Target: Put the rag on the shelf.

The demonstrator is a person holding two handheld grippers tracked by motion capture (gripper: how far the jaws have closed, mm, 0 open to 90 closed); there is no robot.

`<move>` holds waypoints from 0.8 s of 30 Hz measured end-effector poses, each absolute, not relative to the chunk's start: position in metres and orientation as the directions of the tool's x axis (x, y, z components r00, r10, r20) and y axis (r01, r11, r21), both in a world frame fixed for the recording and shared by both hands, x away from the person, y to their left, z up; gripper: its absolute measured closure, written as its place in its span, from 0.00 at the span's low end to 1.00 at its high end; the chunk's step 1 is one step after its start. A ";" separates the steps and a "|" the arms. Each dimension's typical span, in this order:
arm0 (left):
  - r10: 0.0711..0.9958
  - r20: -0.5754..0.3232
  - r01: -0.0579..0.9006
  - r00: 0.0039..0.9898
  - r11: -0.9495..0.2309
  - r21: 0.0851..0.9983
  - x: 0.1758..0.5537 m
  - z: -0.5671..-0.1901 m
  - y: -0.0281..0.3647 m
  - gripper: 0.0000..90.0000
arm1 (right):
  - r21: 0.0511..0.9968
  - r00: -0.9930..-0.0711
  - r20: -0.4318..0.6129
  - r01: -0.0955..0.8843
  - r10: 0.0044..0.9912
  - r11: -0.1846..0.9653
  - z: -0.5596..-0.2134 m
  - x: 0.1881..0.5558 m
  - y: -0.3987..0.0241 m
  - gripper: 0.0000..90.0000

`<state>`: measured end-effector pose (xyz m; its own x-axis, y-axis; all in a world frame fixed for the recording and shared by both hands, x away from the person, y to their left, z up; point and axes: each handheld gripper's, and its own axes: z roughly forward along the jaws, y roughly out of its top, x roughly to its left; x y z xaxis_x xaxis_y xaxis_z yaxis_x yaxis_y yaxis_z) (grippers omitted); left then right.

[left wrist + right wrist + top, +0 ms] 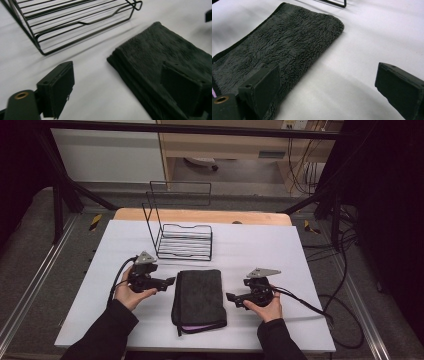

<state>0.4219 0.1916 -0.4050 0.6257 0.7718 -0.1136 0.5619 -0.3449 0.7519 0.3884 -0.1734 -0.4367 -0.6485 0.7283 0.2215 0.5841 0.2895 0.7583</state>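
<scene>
A folded dark grey towel point(199, 299) lies flat in the middle of the white table point(280, 250), with a purple strip showing at its near edge. My left gripper point(170, 281) hovers just left of it, open, its tips pointing at the towel's left edge. In the left gripper view, the left gripper point(120, 92) has one jaw over bare table and the other over the towel point(160, 50), without pressing on it. My right gripper point(231, 299) is open just right of the towel. In the right gripper view, the right gripper point(329, 85) stands wide over the table beside the towel point(287, 45).
A black wire rack point(182, 237) stands behind the towel, near the table's far edge; its base shows in the left gripper view as the rack point(75, 22). Cables trail from both grippers. Black frame posts flank the table.
</scene>
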 end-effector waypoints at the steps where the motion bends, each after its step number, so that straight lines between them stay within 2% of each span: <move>1: 0.775 -0.113 0.568 0.622 -0.347 0.746 0.425 -0.407 0.188 0.19 | 0.760 -0.646 0.219 0.583 0.731 0.287 -0.437 0.388 -0.174 0.08; 6: 0.787 -0.127 0.607 0.603 -0.350 0.713 0.441 -0.421 0.169 0.30 | 0.769 -0.636 0.222 0.581 0.739 0.268 -0.439 0.385 -0.172 0.07; 13: 0.792 -0.158 0.650 0.590 -0.350 0.675 0.453 -0.438 0.159 0.54 | 0.767 -0.636 0.229 0.585 0.737 0.266 -0.439 0.386 -0.171 0.06; 19: 0.775 -0.194 0.660 0.602 -0.346 0.667 0.456 -0.444 0.158 0.61 | 0.768 -0.639 0.236 0.584 0.732 0.262 -0.439 0.388 -0.170 0.06; 24: 0.770 -0.207 0.663 0.603 -0.340 0.667 0.457 -0.446 0.158 0.62 | 0.772 -0.654 0.221 0.570 0.724 0.279 -0.435 0.393 -0.164 0.03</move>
<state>0.4569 0.1585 -0.4457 0.6031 0.7705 -0.2065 0.6628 -0.3400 0.6671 0.3933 -0.1635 -0.4354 -0.6536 0.7239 0.2209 0.5704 0.2794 0.7724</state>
